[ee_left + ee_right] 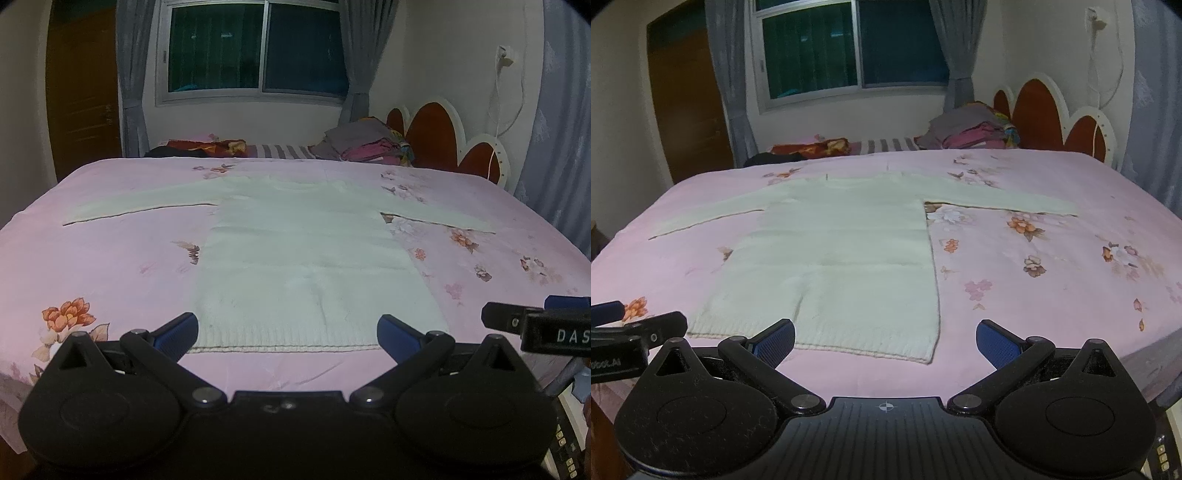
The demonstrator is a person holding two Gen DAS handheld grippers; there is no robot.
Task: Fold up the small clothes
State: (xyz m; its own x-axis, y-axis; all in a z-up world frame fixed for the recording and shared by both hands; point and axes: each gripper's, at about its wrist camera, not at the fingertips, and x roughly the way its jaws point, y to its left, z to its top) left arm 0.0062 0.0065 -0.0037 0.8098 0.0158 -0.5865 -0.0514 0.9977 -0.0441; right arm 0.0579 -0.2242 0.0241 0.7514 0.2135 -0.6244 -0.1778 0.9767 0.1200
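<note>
Door (83,85): brown wood, far left wall, beside a grey curtain (131,74).

Left gripper (287,332): near edge of the bed (110,258), jaws spread wide, nothing between them. Its blue pads (177,330) sit on either side of the sweater's hem, above the bedspread; contact cannot be told.

Sweater (295,251): pale, knitted, long-sleeved. Laid flat and unfolded at mid-bed on the pink floral cover, ribbed hem (284,341) nearest, neck farthest, both sleeves stretched out to left and right.

Window (255,48): dark, on the far wall behind the bed.

Right gripper (885,341): near edge, to the right of the left one, jaws likewise wide apart and empty. The sweater's near right corner (929,356) lies between its fingers (997,343).

Clothes pile (369,142): grey and pink items stacked at the far right of the bed, just beside the red-and-white headboard (439,136).

Cable (498,92): white, hanging down the right wall from a socket.
</note>
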